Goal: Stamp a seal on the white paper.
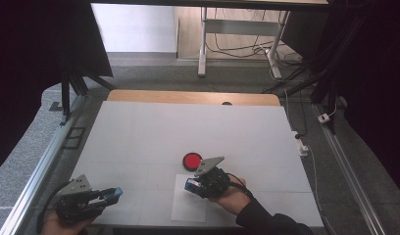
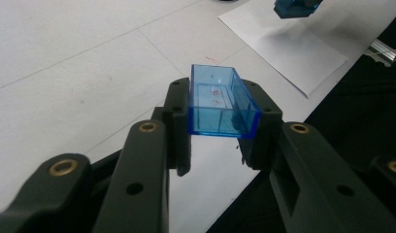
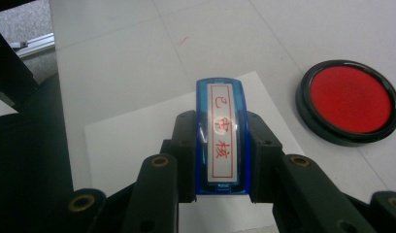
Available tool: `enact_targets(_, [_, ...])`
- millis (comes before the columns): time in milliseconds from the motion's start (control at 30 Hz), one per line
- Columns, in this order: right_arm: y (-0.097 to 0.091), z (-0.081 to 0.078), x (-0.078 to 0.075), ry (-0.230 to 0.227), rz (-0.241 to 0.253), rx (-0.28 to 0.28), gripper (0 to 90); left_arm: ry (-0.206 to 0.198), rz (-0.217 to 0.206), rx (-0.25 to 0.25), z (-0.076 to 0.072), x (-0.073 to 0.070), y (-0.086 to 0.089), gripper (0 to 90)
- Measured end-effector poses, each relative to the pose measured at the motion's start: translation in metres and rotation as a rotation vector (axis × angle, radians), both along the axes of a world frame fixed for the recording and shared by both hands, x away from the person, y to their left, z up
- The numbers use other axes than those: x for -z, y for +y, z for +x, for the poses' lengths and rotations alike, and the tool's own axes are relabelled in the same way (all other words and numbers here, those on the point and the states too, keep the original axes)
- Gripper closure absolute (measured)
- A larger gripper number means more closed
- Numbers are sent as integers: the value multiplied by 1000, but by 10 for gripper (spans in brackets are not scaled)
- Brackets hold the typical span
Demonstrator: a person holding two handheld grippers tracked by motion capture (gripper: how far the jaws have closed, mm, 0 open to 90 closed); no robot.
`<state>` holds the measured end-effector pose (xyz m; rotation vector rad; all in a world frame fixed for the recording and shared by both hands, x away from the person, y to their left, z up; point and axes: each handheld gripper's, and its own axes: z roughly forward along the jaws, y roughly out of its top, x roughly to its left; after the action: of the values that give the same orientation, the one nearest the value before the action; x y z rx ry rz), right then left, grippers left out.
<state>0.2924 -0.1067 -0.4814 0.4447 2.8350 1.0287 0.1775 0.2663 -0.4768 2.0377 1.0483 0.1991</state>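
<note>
While clamped: left tongs (image 2: 224, 145) on cap (image 2: 220, 101), right tongs (image 3: 220, 160) on stamp (image 3: 222, 136).

Black tongs (image 3: 220, 145), brass rivets, dark sleeve (image 1: 266, 218)

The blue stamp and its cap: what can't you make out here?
- Stamp, right gripper view: its printing face is turned away beneath it; jaws cover its sides.
- Cap, left gripper view: the red marks inside are too small to read.
- Paper sheet, high view: the right gripper hides part.

Dim, soft high view; bright table (image 1: 139, 132); dark corners.
</note>
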Motion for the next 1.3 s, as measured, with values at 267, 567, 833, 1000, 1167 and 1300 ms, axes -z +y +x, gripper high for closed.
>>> enact_targets(267, [5,1,8,0,-28,-9,703,1,-1,1,0,0,0,678])
enact_targets(567, [9,2,16,-8,-56,-7,704,-1,2,1,0,0,0,679])
enact_targets(833, [9,3,21,-2,-65,-6,701,-1,5,0,0,0,0,678])
enact_targets(1000, [13,3,27,2,-101,-5,695,0,5,-1,0,0,0,679])
enact_targets(1167, [17,-1,29,-40,-149,-18,697,1,3,1,0,0,0,678])
enact_targets(1300, [19,-3,28,-47,-160,-9,699,0,3,1,0,0,0,679])
